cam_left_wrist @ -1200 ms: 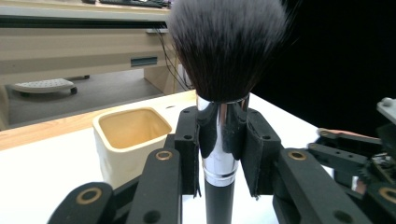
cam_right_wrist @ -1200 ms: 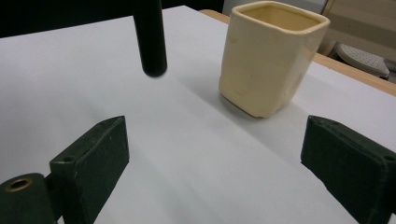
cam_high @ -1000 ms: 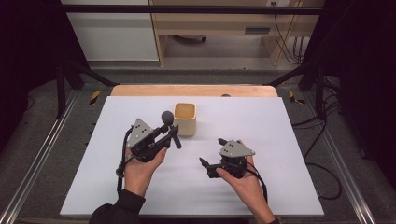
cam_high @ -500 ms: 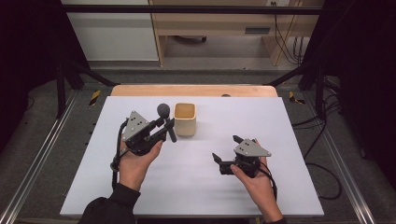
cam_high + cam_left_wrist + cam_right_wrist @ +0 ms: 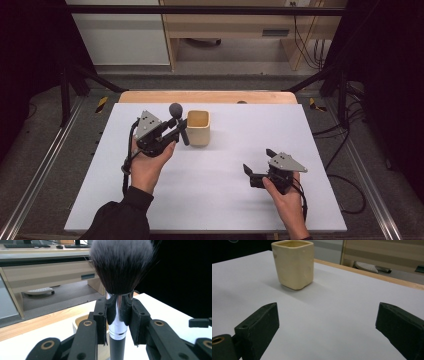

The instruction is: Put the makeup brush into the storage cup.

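Between left gripper (image 5: 176, 131) fingers: makeup brush (image 5: 117, 322) pinched upright, beside cup (image 5: 198, 128); right gripper (image 5: 259, 167) fingers spread, empty.

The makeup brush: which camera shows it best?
The left gripper view: the makeup brush looms close, its bristles and metal collar sharp, clamped in the left hand-held gripper. The high view shows it small, beside the cream cup.

Left gripper (image 5: 175, 131): carried the makeup brush (image 5: 178, 123) up beside the cream cup (image 5: 198, 128).
Right gripper (image 5: 259, 165): drew back toward the table's right, jaws opening wider, nothing between them.
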The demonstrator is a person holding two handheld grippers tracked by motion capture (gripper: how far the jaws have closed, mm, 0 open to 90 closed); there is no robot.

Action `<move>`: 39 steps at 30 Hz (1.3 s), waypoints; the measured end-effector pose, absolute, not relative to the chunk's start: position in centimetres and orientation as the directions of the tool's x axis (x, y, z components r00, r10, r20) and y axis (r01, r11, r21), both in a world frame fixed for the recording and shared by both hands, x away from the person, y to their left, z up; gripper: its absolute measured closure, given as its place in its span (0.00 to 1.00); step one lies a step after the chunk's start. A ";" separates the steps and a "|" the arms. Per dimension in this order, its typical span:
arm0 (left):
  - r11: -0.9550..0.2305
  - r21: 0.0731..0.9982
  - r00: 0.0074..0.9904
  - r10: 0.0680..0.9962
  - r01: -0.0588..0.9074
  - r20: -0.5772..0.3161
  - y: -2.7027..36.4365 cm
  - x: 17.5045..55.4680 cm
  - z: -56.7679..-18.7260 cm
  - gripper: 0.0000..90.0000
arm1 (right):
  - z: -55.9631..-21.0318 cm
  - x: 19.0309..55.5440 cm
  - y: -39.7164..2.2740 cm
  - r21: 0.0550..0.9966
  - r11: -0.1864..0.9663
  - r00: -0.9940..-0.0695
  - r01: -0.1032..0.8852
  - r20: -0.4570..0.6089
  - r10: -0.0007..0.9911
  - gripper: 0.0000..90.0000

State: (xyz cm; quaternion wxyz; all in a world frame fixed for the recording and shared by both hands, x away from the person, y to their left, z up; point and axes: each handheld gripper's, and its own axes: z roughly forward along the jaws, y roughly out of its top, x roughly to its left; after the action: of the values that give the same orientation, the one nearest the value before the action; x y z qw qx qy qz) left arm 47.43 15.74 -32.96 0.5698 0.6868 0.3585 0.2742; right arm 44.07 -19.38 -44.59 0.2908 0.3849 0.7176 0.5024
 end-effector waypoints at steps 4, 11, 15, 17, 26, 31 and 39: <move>-0.086 0.980 0.583 0.811 0.181 -0.037 15.8 47.8 -32.9 0.78 | -45.2 43.7 -20.2 0.950 0.172 -0.517 0.262 -0.012 0.856 0.05; -0.072 0.979 0.574 0.817 0.189 -0.051 16.0 48.7 -33.0 0.78 | -46.1 43.4 -21.0 0.951 0.179 -0.507 0.254 -0.027 0.862 0.06; -0.067 0.983 0.569 0.821 0.173 -0.044 15.9 49.1 -32.5 0.78 | -45.8 43.2 -21.4 0.959 0.164 -0.498 0.229 -0.029 0.867 0.06; -0.060 0.984 0.563 0.825 0.166 -0.044 15.9 49.2 -32.2 0.78 | -45.7 43.1 -21.4 0.961 0.160 -0.496 0.226 -0.027 0.868 0.06; -0.075 0.984 0.549 0.836 0.163 -0.027 15.6 49.8 -31.5 0.78 | -45.7 43.0 -21.6 0.966 0.150 -0.500 0.211 -0.026 0.866 0.05; -0.069 0.985 0.543 0.839 0.161 -0.030 15.1 50.1 -31.4 0.78 | -45.7 42.9 -21.6 0.967 0.146 -0.501 0.208 -0.023 0.865 0.05; -0.068 0.984 0.529 0.848 0.164 -0.030 14.3 51.3 -31.4 0.78 | -45.7 42.8 -21.6 0.973 0.140 -0.510 0.184 -0.028 0.860 0.05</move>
State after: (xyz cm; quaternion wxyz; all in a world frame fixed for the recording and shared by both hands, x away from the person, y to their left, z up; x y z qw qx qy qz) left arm 51.25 14.25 -31.42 0.5671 0.6657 0.3800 0.3015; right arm 42.80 -21.59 -45.68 0.3164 0.3804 0.6856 0.5339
